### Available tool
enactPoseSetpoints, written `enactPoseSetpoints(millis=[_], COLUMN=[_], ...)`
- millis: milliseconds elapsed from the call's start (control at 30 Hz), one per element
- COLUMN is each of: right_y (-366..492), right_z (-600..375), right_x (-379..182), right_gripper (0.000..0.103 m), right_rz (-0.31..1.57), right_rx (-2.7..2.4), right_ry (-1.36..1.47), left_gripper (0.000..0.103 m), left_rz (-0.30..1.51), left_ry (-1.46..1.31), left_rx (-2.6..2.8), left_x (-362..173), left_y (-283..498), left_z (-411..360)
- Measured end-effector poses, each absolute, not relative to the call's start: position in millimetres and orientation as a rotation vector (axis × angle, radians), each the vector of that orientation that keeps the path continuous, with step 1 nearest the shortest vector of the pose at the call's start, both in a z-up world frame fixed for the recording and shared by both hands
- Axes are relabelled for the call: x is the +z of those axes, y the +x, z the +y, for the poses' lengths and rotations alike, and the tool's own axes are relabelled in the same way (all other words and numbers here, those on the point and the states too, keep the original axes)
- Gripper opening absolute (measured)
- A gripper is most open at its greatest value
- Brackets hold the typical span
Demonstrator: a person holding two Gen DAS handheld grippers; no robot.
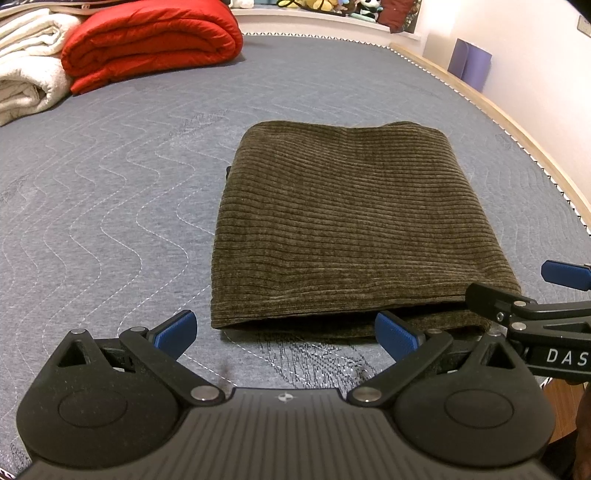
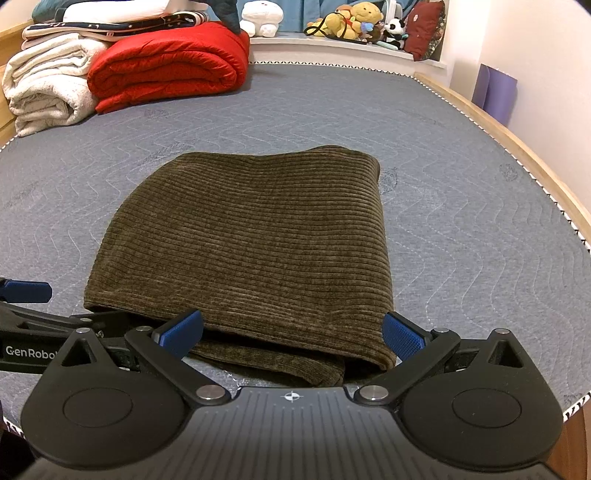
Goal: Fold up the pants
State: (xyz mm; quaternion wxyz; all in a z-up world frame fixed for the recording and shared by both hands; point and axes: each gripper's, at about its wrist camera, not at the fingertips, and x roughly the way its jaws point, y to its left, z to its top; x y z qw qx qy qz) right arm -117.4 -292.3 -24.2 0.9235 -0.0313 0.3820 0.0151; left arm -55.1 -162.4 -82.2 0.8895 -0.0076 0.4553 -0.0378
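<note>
The pants (image 1: 354,229) are dark olive green with soft ribs, like corduroy. They lie folded into a thick, flat pad on the bed (image 1: 110,206), close to its near edge and nearer to the right side than the left. The bed has a gray-blue quilted cover with wavy stitching. At the near edge of the pad, a lower layer of the pants sticks out a little from under the top layer.

The left gripper (image 1: 286,334) sits just in front of the near edge of the pants, by their left corner. Its two blue fingers (image 1: 177,332) are spread wide apart and hold nothing. One finger is beside the near edge of the cloth; I cannot tell if it touches.

The right gripper (image 2: 293,332) sits in front of the near edge of the pants too, more to the right. Its blue fingers (image 2: 402,338) are also spread wide, with the near edge of the pants lying between them. It is not pinching the cloth.

At the far left corner of the bed sit a rolled red blanket (image 2: 170,62) and white blankets (image 2: 48,85). Stuffed toys (image 2: 351,20) sit on a shelf behind the far edge of the bed.
</note>
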Motion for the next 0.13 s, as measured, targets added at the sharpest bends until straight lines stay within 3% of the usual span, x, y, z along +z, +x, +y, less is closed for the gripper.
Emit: enactPoseSetpoints(millis=[133], right_y=[-117.4], right_z=[-292.4], right_x=[-24.2], right_gripper=[0.102], right_rz=[0.785], right_rx=[0.030], right_ry=[-0.064], left_gripper=[0.103], left_rz=[0.947], left_ry=[-0.015], left_rx=[-0.078], left_x=[-82.2], left_y=[-55.0], left_z=[-162.7])
